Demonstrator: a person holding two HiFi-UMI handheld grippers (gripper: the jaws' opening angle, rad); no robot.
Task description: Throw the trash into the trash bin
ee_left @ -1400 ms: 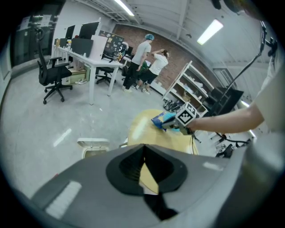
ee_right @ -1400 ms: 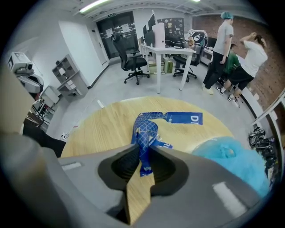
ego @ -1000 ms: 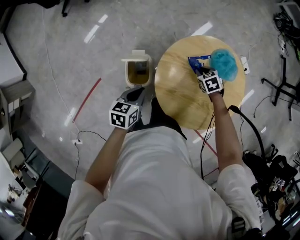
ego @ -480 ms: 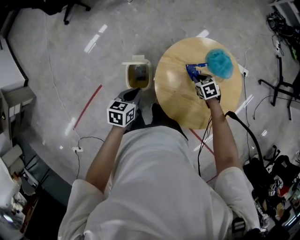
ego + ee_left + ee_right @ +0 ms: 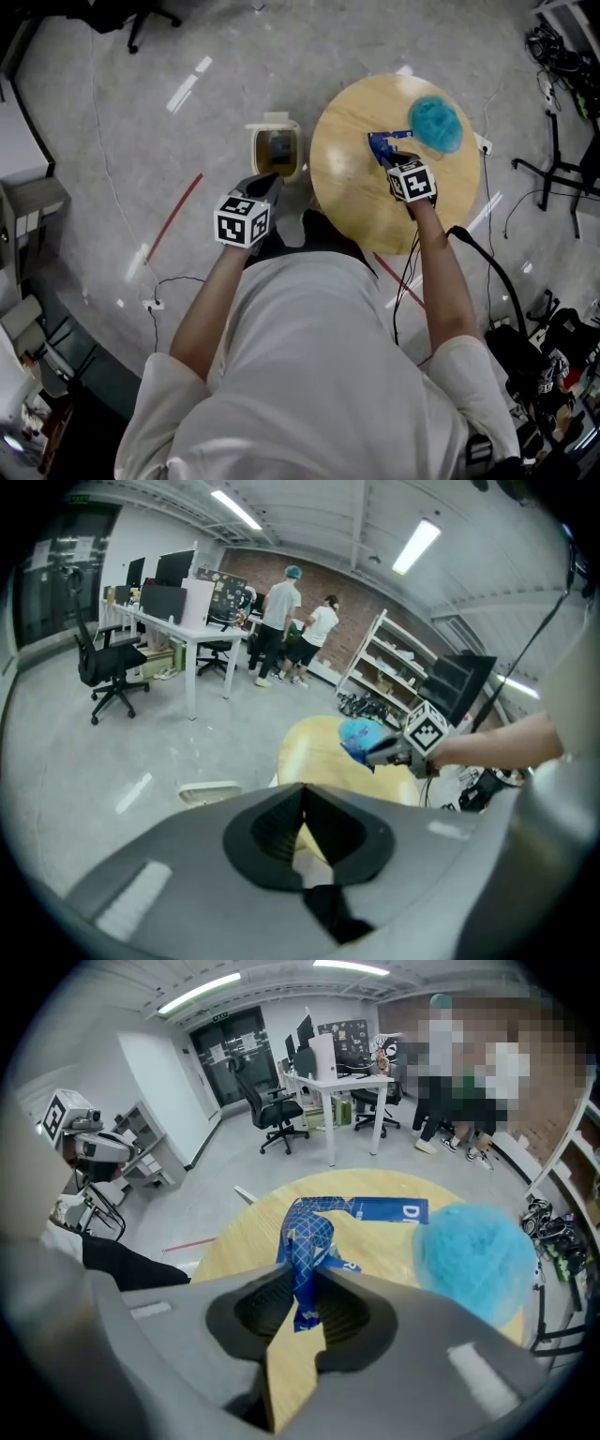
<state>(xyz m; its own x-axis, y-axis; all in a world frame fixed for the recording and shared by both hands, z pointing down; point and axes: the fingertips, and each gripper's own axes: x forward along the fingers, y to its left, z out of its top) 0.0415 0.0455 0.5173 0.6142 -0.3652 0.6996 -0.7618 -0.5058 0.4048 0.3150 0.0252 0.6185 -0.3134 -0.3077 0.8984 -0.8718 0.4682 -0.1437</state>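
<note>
Standing at the near rim of the round wooden table point(image 5: 352, 192), you have both grippers out in front of you. The beige trash bin point(image 5: 275, 148) sits on the floor just off the table's left edge, with its lid up. A fluffy blue ball point(image 5: 436, 124) rests on the table's far right part.

Just left of that ball is the trash, a crumpled blue wrapper point(image 5: 307, 1232). Its long axis rises from your right gripper point(image 5: 305, 1283) toward the table's far side, then bends right into a flat printed strip pointing at the ball. The ball cuts off the print, and its lower end is buried between the pads. That gripper's jaws are clamped on the wrapper, nearly together.

Your left gripper point(image 5: 300, 803) hangs off the table's left edge, near the bin. Its jaws are closed on nothing, and its body hides the bin's mouth in its own view.
</note>
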